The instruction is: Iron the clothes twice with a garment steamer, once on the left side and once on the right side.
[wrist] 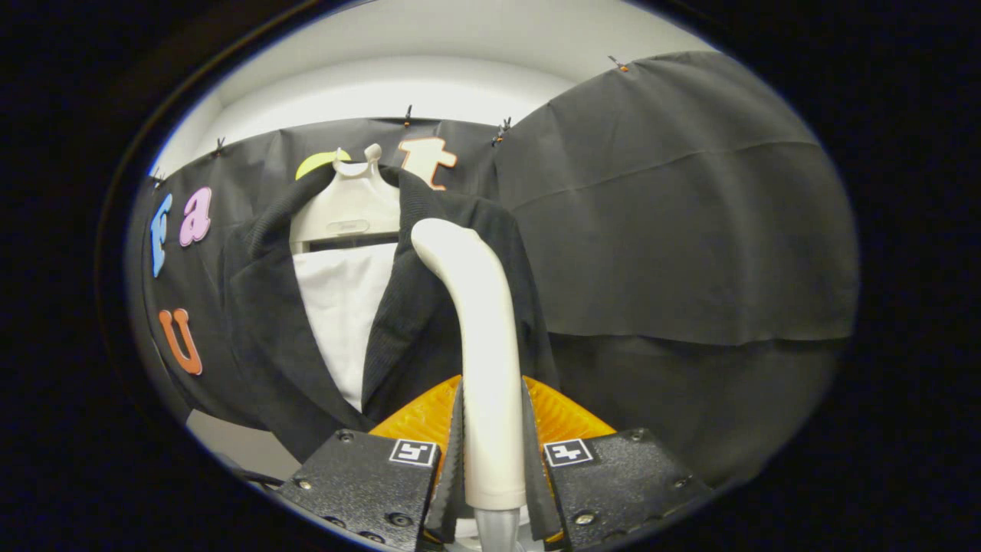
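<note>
A recording booth — black cloth wall (674,215) clipped up, a jacket (414,322) hung on a hanger (349,207).

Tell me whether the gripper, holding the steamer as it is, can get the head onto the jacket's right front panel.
Probably yes. The gripper is shut on the steamer handle, whose head already sits in front of the dark jacket on its hanger; nothing stands between them.

White steamer (479,337) upright, against hanging dark jacket (268,337)
</note>
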Demonstrator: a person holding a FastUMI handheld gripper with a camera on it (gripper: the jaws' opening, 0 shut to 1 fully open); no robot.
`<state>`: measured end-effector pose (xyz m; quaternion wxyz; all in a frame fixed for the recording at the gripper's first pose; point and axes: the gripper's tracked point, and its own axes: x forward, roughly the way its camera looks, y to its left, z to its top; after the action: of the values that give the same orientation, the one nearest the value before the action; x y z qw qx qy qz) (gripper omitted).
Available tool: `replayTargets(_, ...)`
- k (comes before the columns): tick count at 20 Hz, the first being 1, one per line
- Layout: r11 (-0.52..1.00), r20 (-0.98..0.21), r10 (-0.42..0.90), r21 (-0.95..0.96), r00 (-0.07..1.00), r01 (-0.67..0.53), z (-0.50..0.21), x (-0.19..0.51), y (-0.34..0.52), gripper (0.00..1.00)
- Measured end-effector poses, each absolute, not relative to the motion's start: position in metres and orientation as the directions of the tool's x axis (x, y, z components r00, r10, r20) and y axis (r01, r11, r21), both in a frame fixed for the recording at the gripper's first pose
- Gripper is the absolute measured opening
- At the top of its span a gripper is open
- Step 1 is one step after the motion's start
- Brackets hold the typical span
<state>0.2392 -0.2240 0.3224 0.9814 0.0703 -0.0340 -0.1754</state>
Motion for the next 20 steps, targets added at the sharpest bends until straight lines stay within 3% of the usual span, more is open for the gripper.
replayTargets(20, 0.935, -0.075, -0.339, 0.082, 0.938, 0.344, 0.237, 0.236, -0.207, 0.38)
